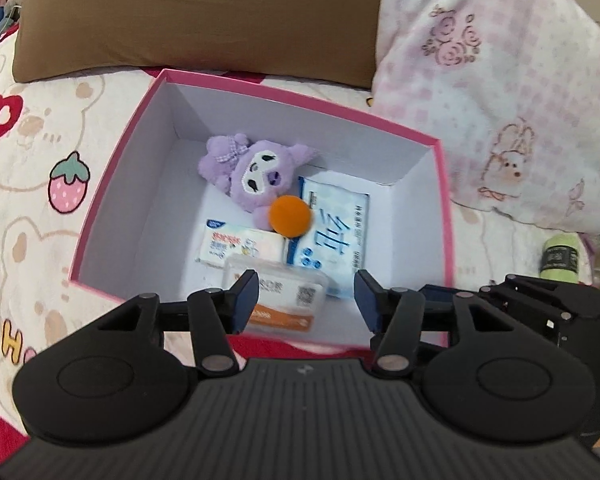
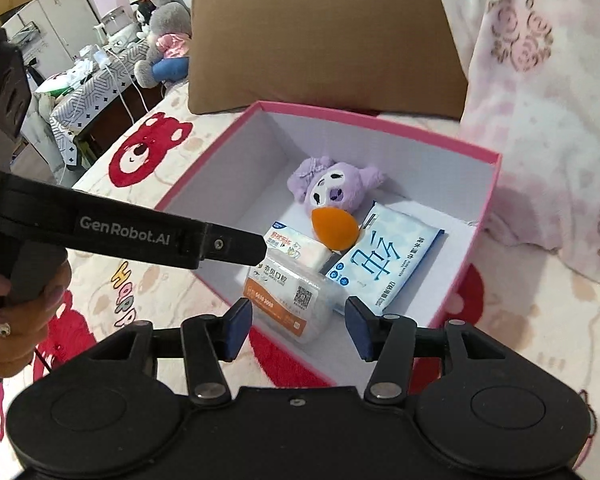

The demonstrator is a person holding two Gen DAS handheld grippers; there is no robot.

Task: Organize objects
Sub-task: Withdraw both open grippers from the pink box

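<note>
A pink box [image 1: 111, 184] [image 2: 203, 184] with white inside sits on the bed. In it lie a purple plush toy [image 1: 255, 172] [image 2: 336, 186], an orange makeup sponge [image 1: 289, 216] [image 2: 336, 230], a blue wipes pack [image 1: 336, 236] [image 2: 384, 264], a small tissue pack [image 1: 235, 246] [image 2: 295, 246] and a clear floss box with an orange label [image 1: 283, 300] [image 2: 287, 300]. My left gripper [image 1: 306, 300] is open and empty over the box's near side. My right gripper [image 2: 297, 328] is open and empty, just behind the floss box. The left gripper's finger [image 2: 219, 246] reaches in from the left.
A brown pillow [image 1: 195, 16] [image 2: 328, 40] lies behind the box and a pink-patterned pillow [image 1: 500, 80] [image 2: 548, 120] to its right. A green cylinder [image 1: 560, 258] stands right of the box. A cluttered table [image 2: 87, 76] and plush toys [image 2: 163, 40] sit beside the bed.
</note>
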